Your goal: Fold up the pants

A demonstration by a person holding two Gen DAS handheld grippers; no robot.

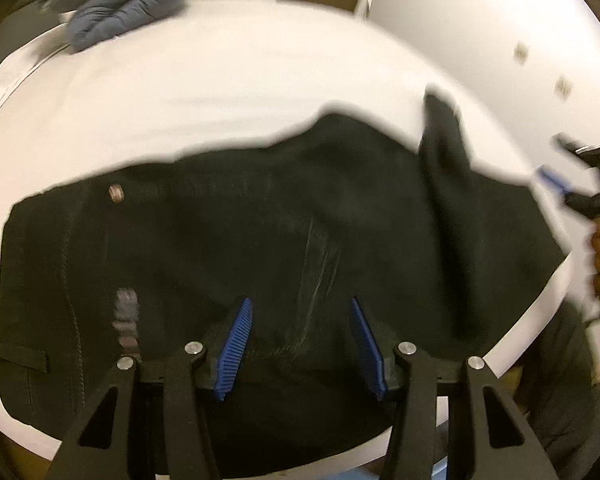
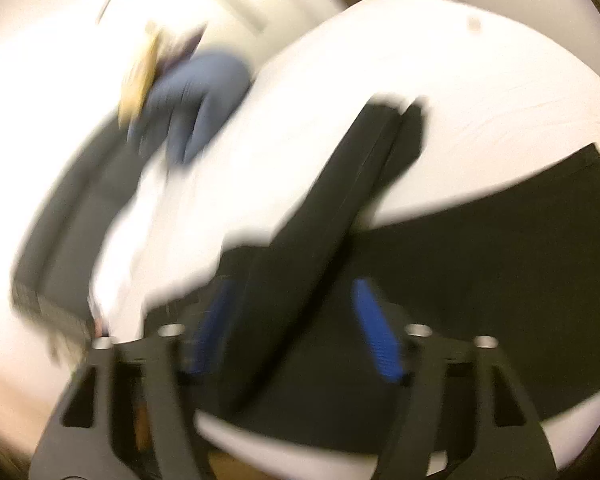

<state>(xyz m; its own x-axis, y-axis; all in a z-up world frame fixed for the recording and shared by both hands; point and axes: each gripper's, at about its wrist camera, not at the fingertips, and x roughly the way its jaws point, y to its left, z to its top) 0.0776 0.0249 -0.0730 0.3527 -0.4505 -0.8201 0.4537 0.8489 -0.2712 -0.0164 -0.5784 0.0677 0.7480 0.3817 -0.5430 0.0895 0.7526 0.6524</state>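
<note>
In the left wrist view, a blue-grey padded jacket (image 1: 128, 4) lies bunched at the upper left of the frame, at the far side of the white table (image 1: 220, 92). Below it the black pants (image 1: 260, 240) spread across the middle of the frame, waist end at the left with its metal button (image 1: 116, 193) and a belt loop (image 1: 20, 360) near the lower left edge. At the bottom centre the left gripper (image 1: 302, 344) hovers over the cloth with its blue pads (image 1: 236, 344) spread wide and nothing between them, so it is released. Further right a strip of leg (image 1: 444, 152) rises above the rest of the fabric, and at the far right edge the right gripper (image 1: 572, 192) is only partly in sight. The right wrist view is badly blurred: the jacket (image 2: 196, 104) sits upper left, and a long dark band of pants (image 2: 340, 208) runs from upper right of centre down toward the gap of the right gripper (image 2: 296, 336). Its pads stand apart on either side of the band, but whether they pinch the cloth I cannot tell. The pants look partly gathered, so the fold seems to be midway; the next move probably calls for laying the raised leg flat over the body and smoothing it.
</note>
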